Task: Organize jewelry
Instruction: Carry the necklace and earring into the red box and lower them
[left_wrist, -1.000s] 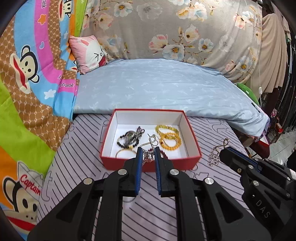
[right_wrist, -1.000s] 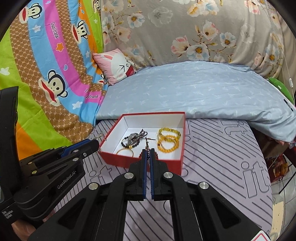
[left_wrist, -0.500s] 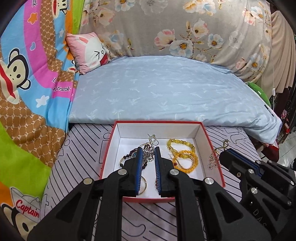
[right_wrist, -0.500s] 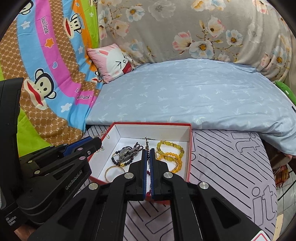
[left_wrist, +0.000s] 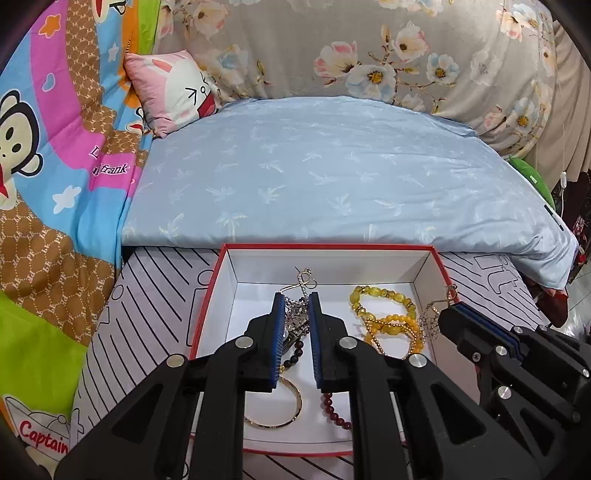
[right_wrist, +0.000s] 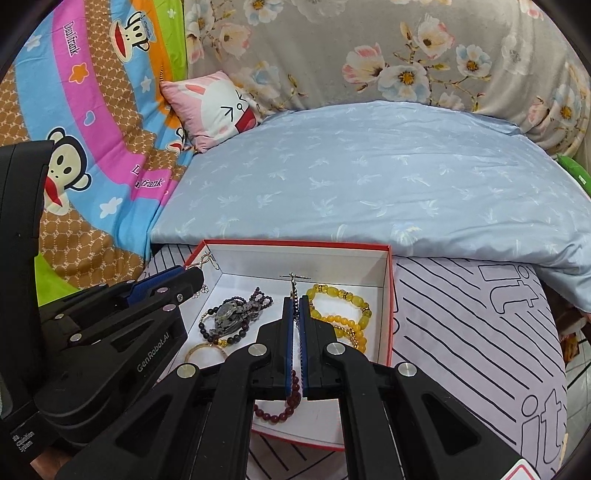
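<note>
A red box (left_wrist: 207, 295) with a white inside lies on a striped mat; it also shows in the right wrist view (right_wrist: 388, 295). In it lie yellow bead bracelets (left_wrist: 388, 314), a dark bead bracelet with a watch (right_wrist: 232, 317), a gold bangle (left_wrist: 275, 410) and a dark red bead string (left_wrist: 336, 410). My left gripper (left_wrist: 295, 299) hangs over the box, shut on a silver earring (left_wrist: 297, 314). My right gripper (right_wrist: 295, 302) is over the box too, shut on a silver earring (right_wrist: 293, 284), which also shows in the left wrist view (left_wrist: 430, 317).
A light blue quilt (left_wrist: 332, 177) lies just behind the box. A pink cartoon pillow (left_wrist: 173, 92) sits at the back left. A bright monkey-print blanket (left_wrist: 55, 166) covers the left side. The striped mat (right_wrist: 461, 332) extends right of the box.
Both grippers have moved forward and down over the box, each still holding its earring. The box now fills more of both views.
</note>
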